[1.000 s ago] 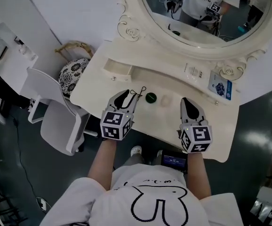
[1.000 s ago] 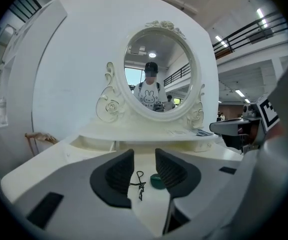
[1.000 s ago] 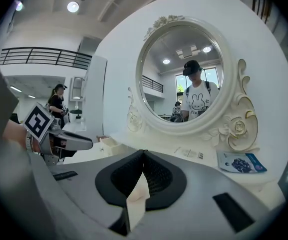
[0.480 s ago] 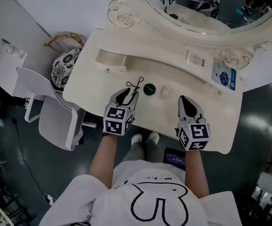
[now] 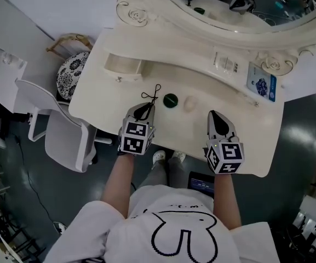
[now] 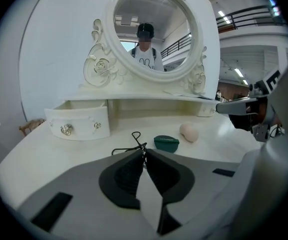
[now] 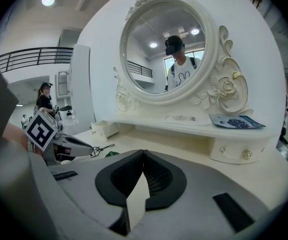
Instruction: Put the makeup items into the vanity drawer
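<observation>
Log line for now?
left gripper: jaws just closed on black wire eyelash curler | right gripper: shut, empty | green round compact, beige sponge: loose | white drawer: open

Top of cream carved oval mirror (image 5: 229,37) cut off by head view's upper edge, print on blue leaflet (image 5: 262,82) too small to read, handle end of black wire eyelash curler (image 6: 139,145) hidden between left gripper's (image 6: 144,153) just-closing jaws

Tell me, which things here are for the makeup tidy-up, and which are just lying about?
For the job:
- eyelash curler
- green compact
- makeup sponge
- open drawer

Just lying about:
- blue leaflet on the shelf
- white chair
- patterned stool
</observation>
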